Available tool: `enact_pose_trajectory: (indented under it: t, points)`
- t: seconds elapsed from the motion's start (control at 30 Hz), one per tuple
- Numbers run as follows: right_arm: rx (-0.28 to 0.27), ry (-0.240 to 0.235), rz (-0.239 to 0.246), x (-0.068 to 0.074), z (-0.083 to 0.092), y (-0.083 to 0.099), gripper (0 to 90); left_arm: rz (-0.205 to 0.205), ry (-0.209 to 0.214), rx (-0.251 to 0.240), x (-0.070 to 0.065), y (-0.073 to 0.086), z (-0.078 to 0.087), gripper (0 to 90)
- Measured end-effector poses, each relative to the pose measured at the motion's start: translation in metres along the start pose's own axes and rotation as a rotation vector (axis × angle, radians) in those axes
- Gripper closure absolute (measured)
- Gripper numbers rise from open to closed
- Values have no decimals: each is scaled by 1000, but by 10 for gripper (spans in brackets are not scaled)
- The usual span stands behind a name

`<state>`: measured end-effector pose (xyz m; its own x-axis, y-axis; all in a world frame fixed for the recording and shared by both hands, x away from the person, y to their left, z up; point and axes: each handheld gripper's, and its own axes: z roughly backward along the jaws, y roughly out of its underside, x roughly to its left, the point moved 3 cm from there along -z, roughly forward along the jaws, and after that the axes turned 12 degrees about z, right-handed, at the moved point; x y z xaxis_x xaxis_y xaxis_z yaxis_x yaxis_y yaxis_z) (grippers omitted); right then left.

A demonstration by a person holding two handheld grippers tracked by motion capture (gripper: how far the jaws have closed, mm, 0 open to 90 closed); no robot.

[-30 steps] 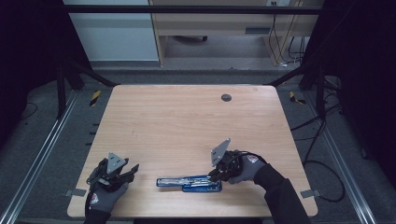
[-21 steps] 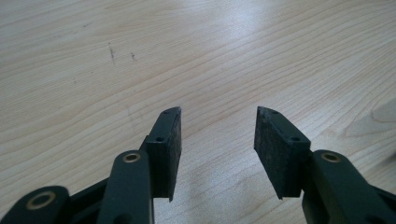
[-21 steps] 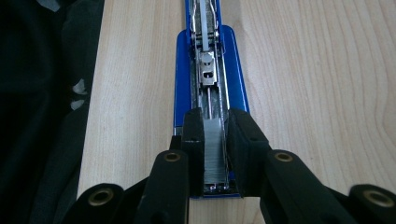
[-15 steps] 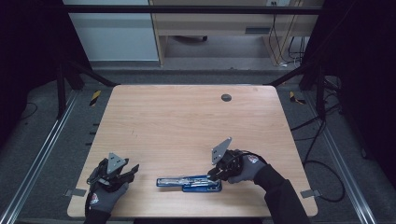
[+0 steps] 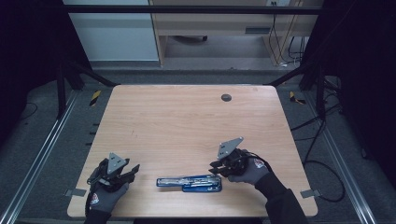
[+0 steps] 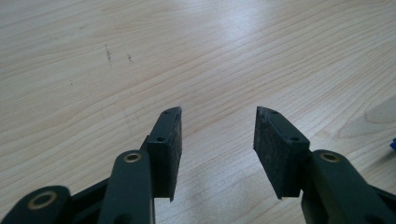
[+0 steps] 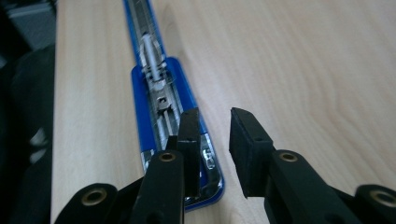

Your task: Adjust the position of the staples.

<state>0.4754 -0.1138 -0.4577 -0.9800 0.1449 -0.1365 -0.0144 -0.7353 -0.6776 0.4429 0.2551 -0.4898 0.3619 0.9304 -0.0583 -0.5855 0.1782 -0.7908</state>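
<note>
A blue stapler (image 5: pixel 189 182), swung open flat with its metal staple channel up, lies near the table's front edge. My right gripper (image 5: pixel 214 167) sits at its right end. In the right gripper view the stapler (image 7: pixel 159 93) runs away from me and one jaw overlaps its near end. The right gripper (image 7: pixel 214 116) has just been opening its jaws, and only bare wood shows between the pads. My left gripper (image 5: pixel 132 171) rests at the front left, apart from the stapler. In its own view the left gripper (image 6: pixel 218 116) is open over bare wood.
The wooden table (image 5: pixel 187 121) has a small dark round grommet (image 5: pixel 226 97) near its far edge. Metal frame rails and cables run along the floor on both sides. A sliver of the blue stapler (image 6: pixel 393 143) shows at the right edge of the left gripper view.
Hardly anything differs: my right hand stays at the stapler's right end and my left hand stays still at the front left. The stapler has not moved.
</note>
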Motion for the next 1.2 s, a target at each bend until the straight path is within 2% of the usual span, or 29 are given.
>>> enact_pose_trajectory:
  t: [0.03, 0.1, 0.13, 0.27, 0.43, 0.57, 0.63, 0.77, 0.93, 1.07, 1.2]
  points:
    - [-11, 12, -17, 1, 2, 1, 733, 1, 2, -1, 0, 0, 0, 524]
    - [-46, 71, -47, 6, 6, 2, 696, 0, 7, -2, -2, -1, 1, 530]
    - [-46, 71, -47, 6, 6, 2, 696, -2, 10, -2, -2, -1, 1, 530]
    - [-65, 164, -93, 13, 11, 5, 705, -6, 27, -6, -6, -2, 3, 538]
    - [-122, 244, -182, 17, 18, 13, 723, -16, 67, -11, -13, -4, 6, 554]
    - [-135, 263, -208, 21, 20, 15, 750, -41, 97, -19, -19, -6, 7, 557]
    - [-153, 256, -229, 24, 20, 16, 770, -55, 107, -17, -22, -8, 7, 559]
    - [-142, 279, -254, 33, 20, 23, 808, -70, 138, -15, -26, -9, 8, 560]
    - [-137, 292, -269, 38, 18, 26, 834, -99, 193, -3, -30, -10, 9, 552]
    - [-126, 294, -275, 46, 16, 28, 858, -147, 206, 22, -34, -12, 7, 546]
    - [-123, 297, -278, 51, 15, 29, 895, -166, 234, 26, -39, -16, 8, 534]
